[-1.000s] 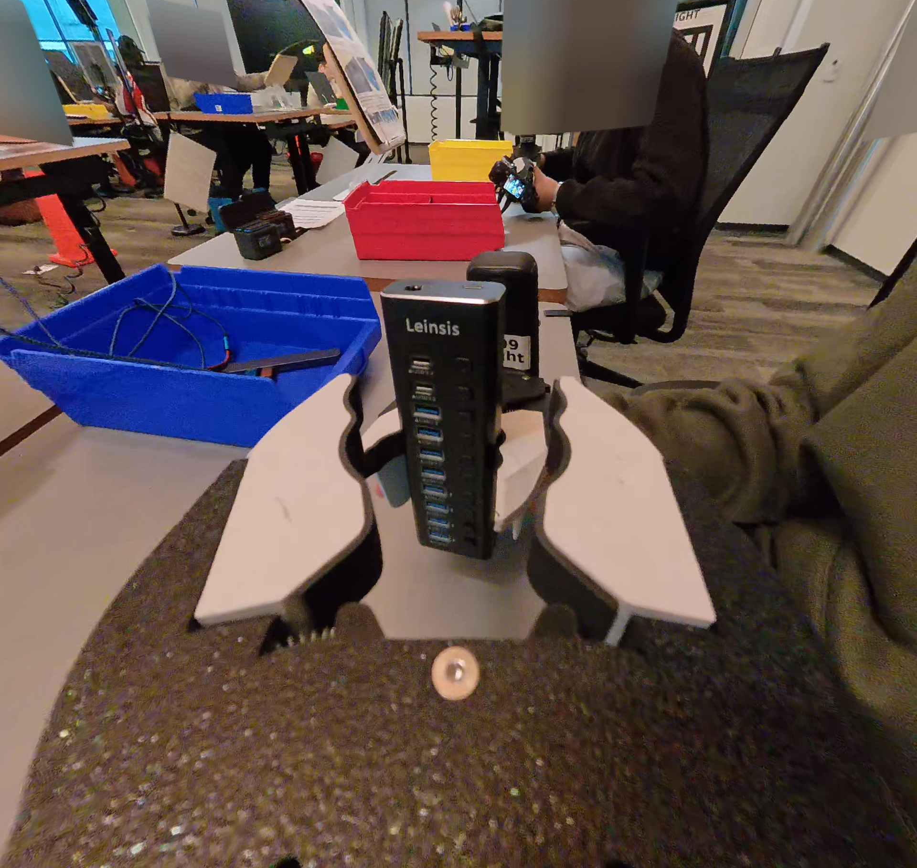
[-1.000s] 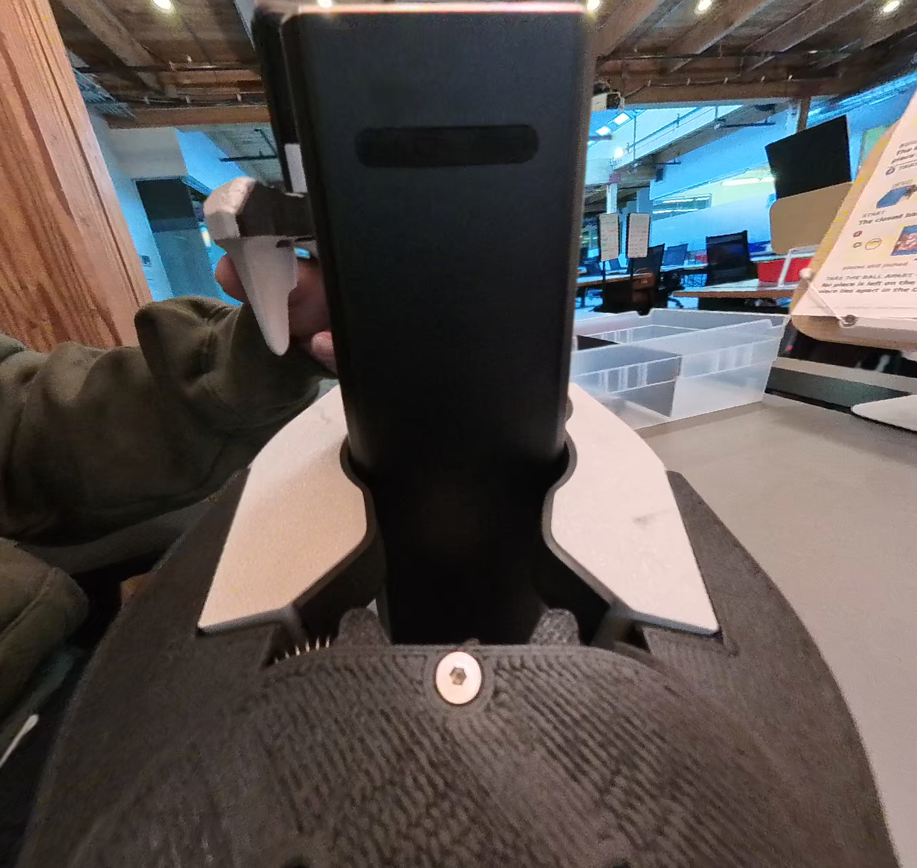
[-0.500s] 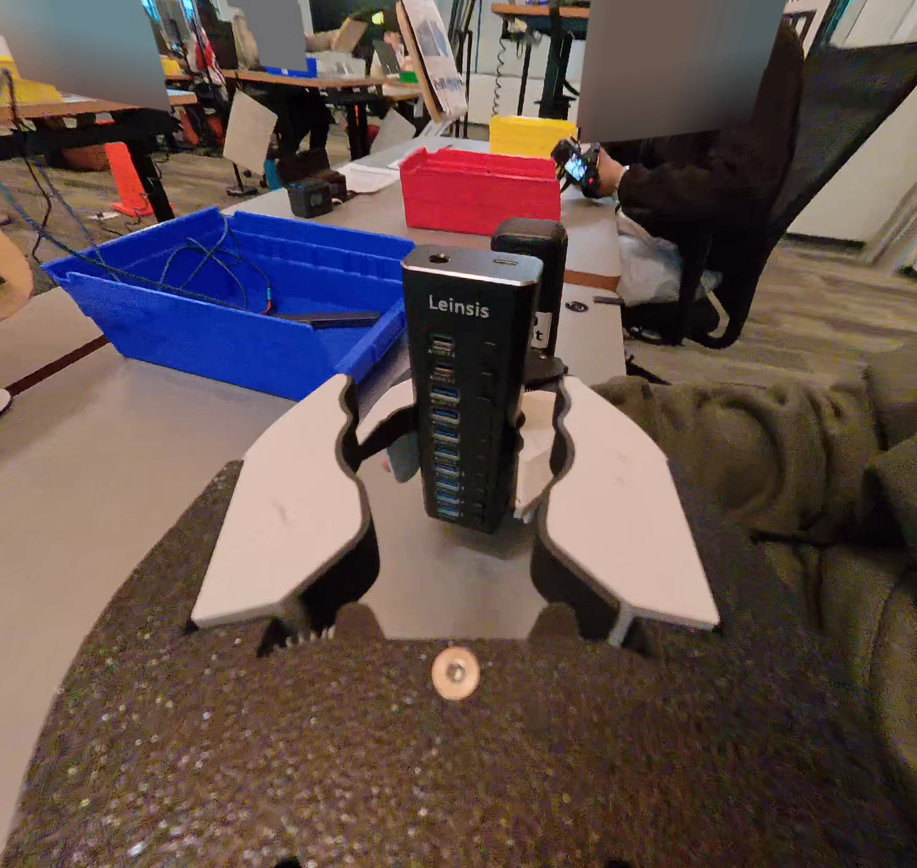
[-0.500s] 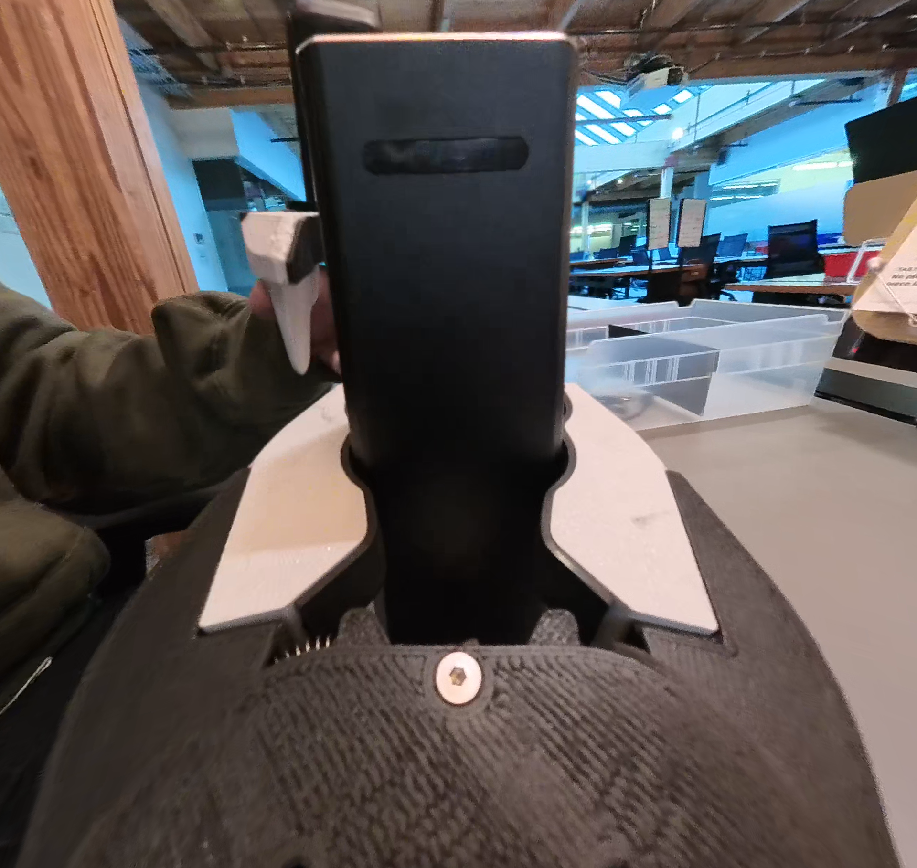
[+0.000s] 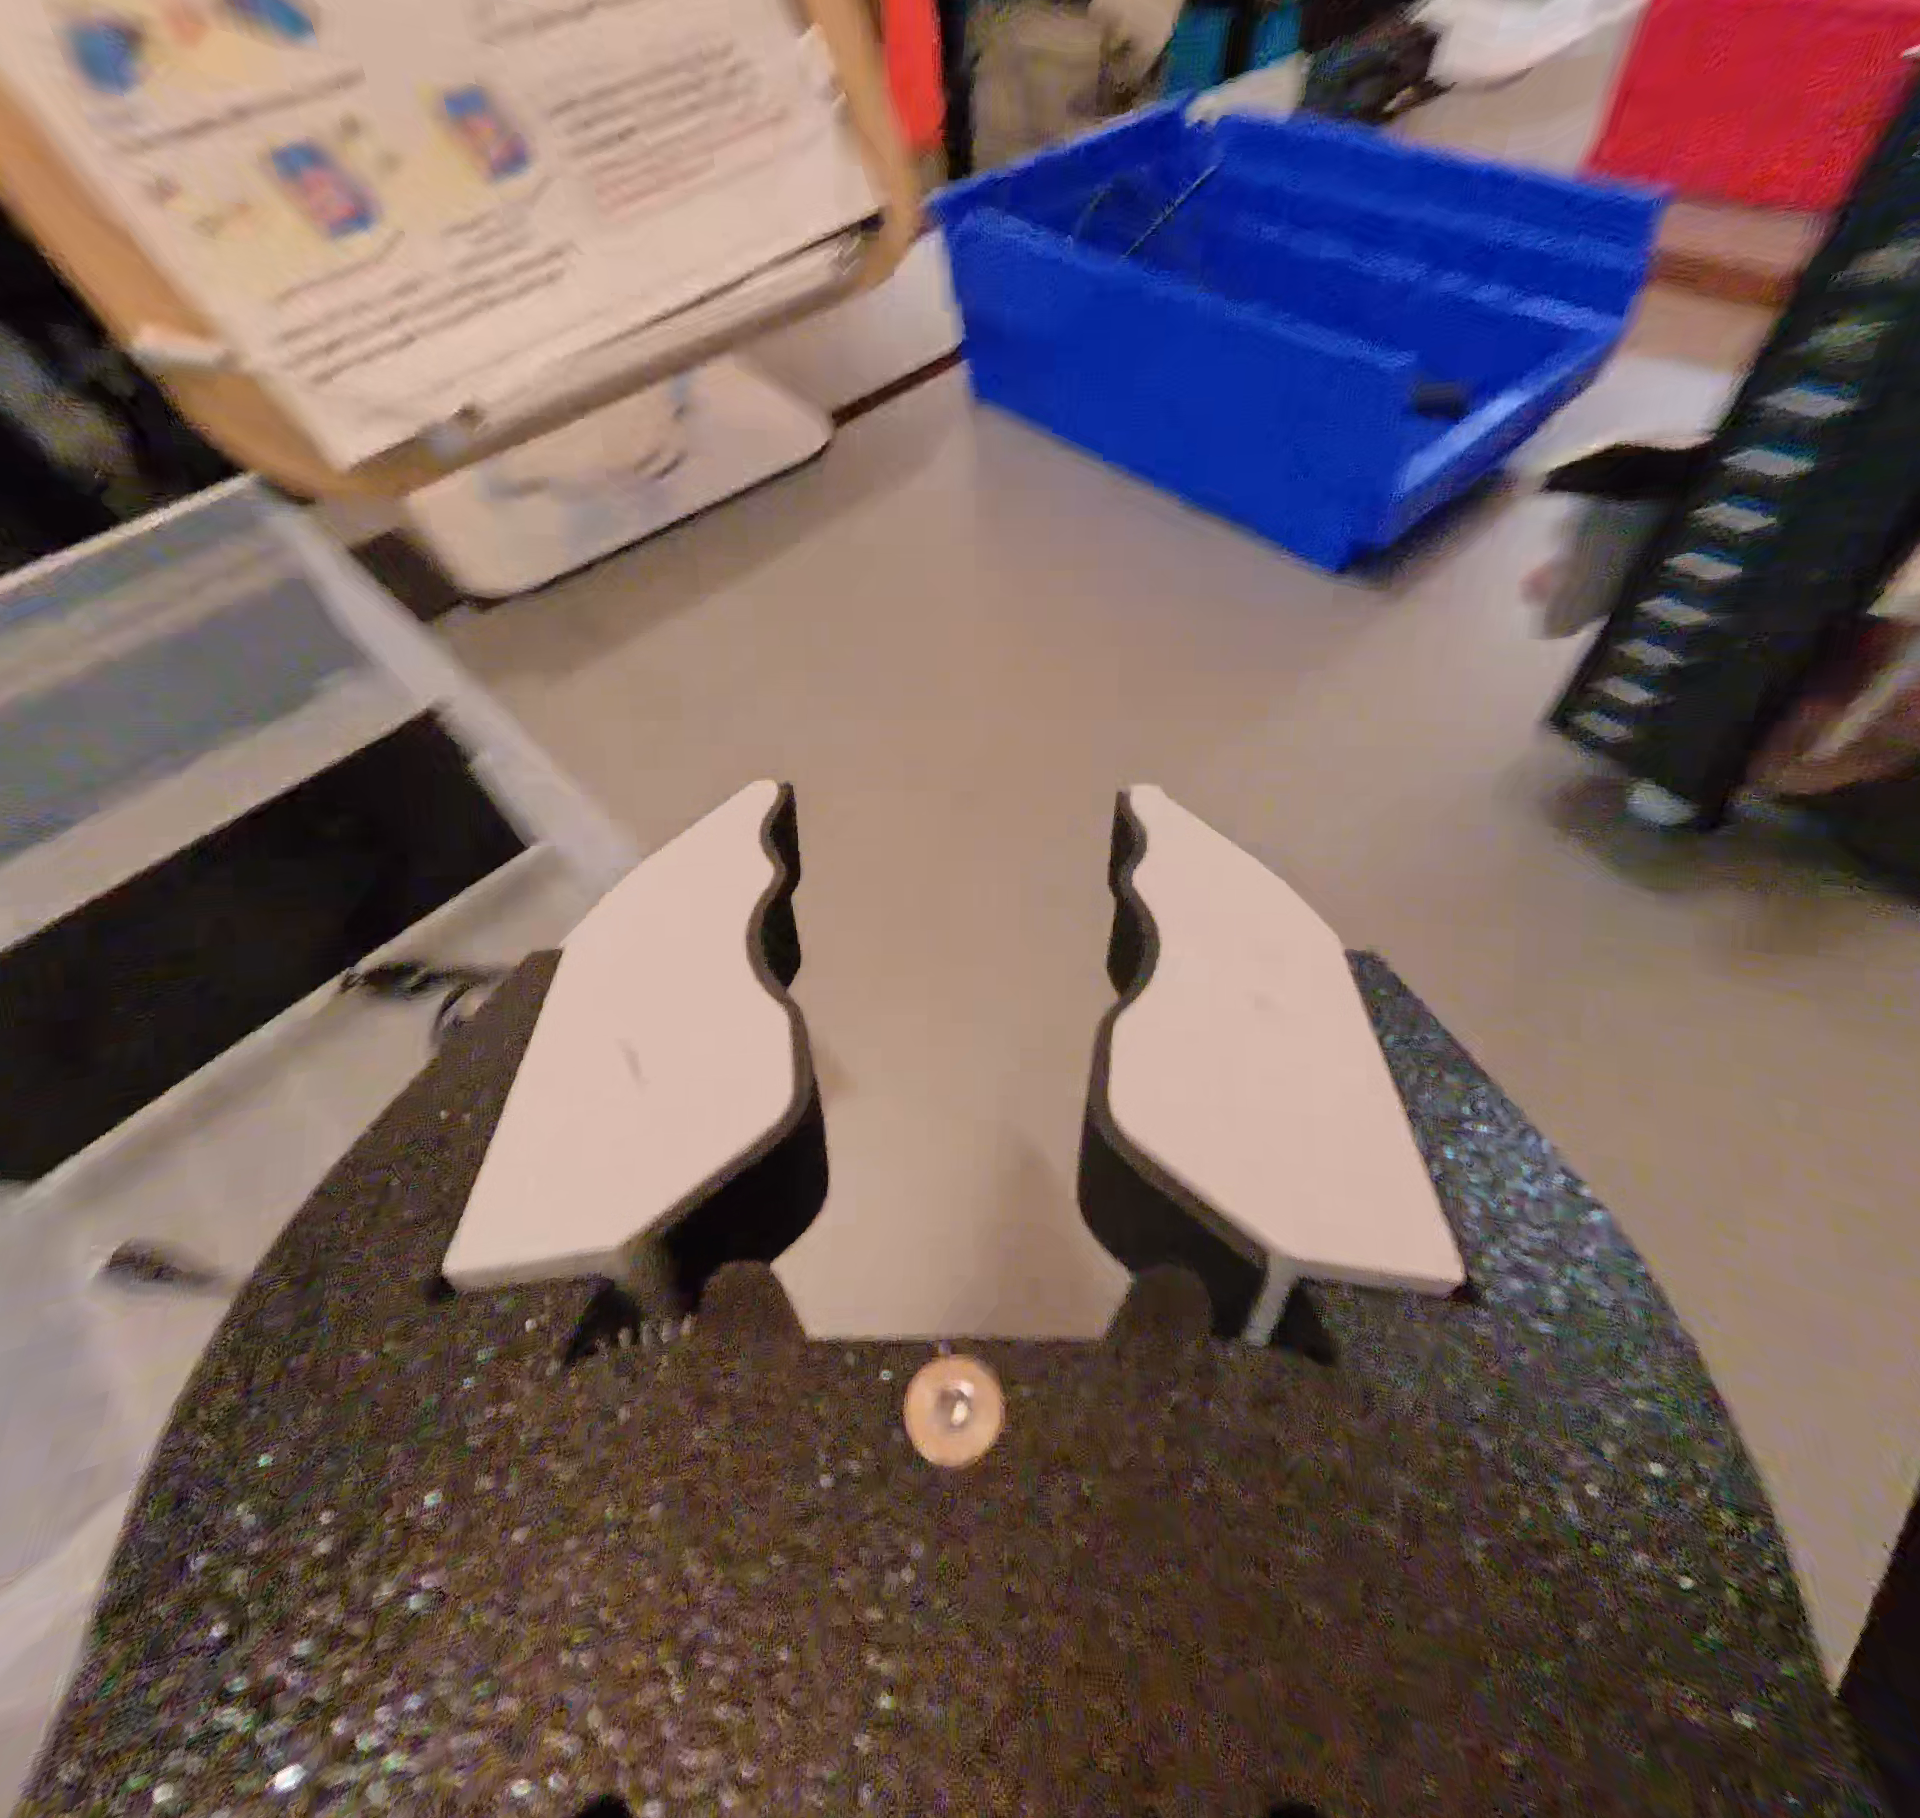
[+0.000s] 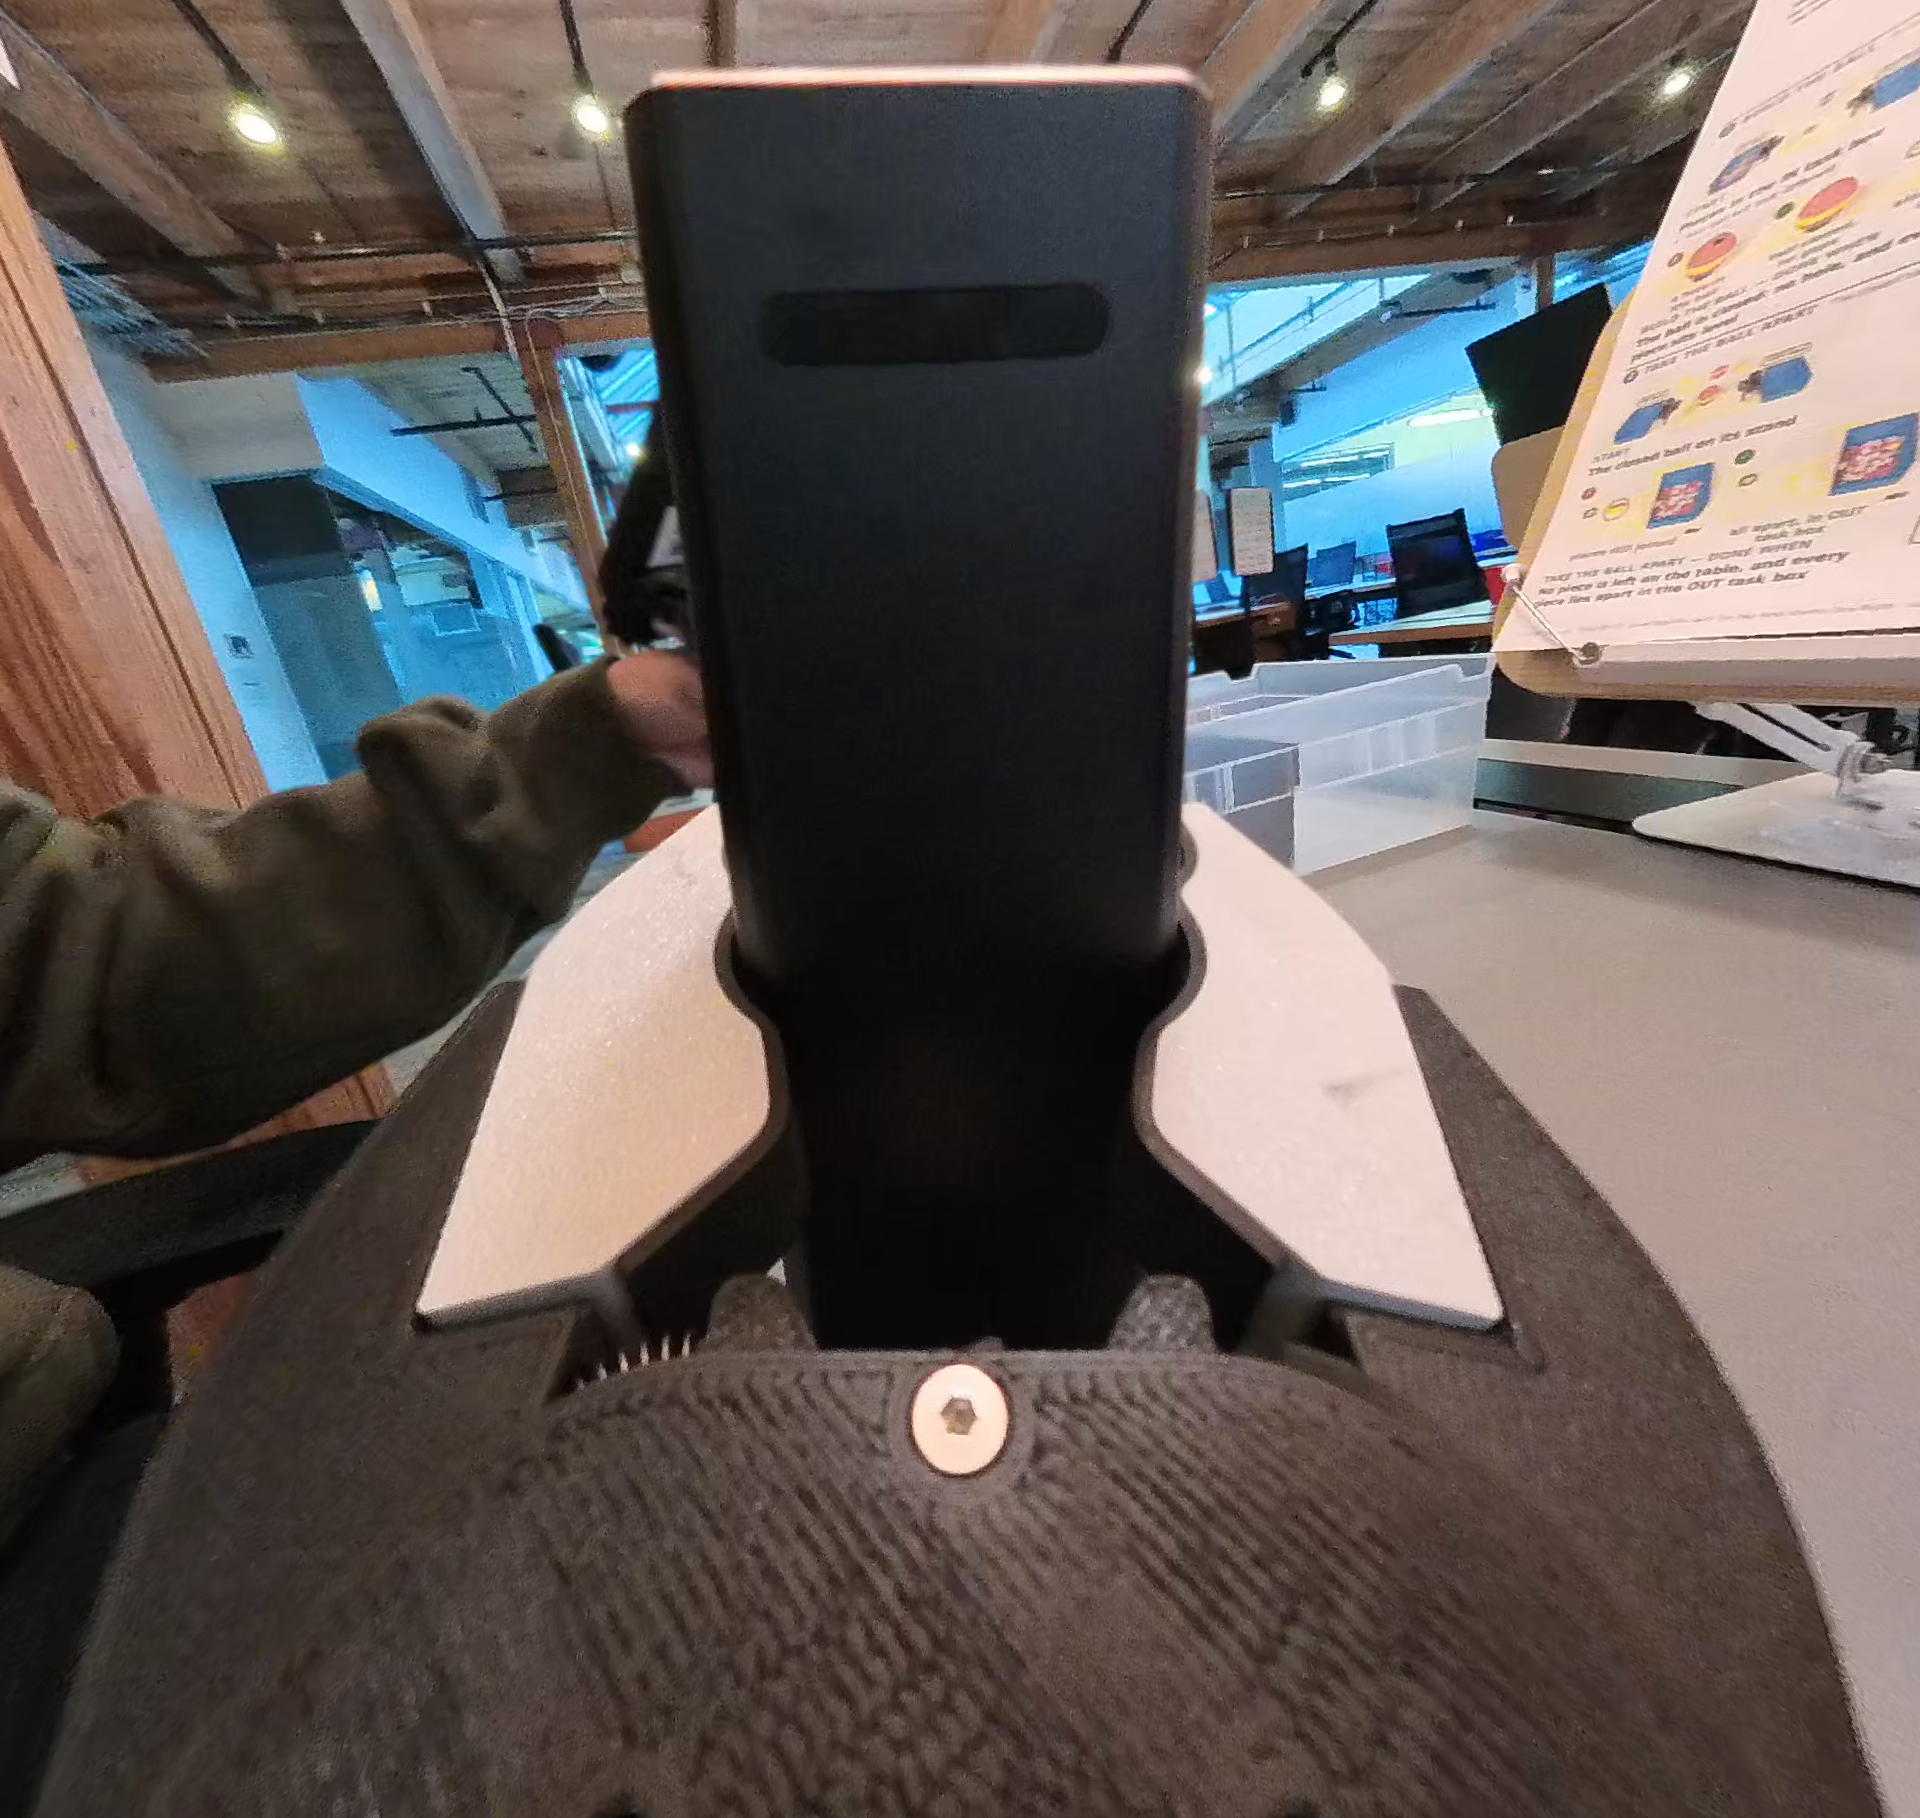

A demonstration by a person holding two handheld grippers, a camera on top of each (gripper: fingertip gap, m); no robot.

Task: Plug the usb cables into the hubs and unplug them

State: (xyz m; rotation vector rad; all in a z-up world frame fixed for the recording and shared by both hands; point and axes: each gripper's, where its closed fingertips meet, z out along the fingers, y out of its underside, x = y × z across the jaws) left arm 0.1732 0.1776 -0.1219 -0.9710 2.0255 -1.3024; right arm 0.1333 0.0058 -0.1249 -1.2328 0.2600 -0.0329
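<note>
My right gripper (image 6: 956,895) is shut on a black USB hub (image 6: 925,542) and holds it upright, its plain back toward the camera. The same hub (image 5: 1756,480) shows blurred at the right edge of the left wrist view, its row of ports visible. My left gripper (image 5: 951,812) is open and empty above the grey table (image 5: 987,646), pointing away from the hub. A blue bin (image 5: 1247,376) with thin cables inside stands on the table beyond it. No cable is in either gripper.
An instruction sheet on a wooden stand (image 5: 436,137) with a white base stands at the back left, also in the right wrist view (image 6: 1766,366). Clear plastic bins (image 6: 1351,750) sit behind the hub. A red bin (image 5: 1766,54) is far right. A person's olive sleeve (image 6: 312,937) is at left.
My left gripper has swung left, away from the hub; the hub went from between its fingers to the right edge of its view. The right gripper still holds the hub.
</note>
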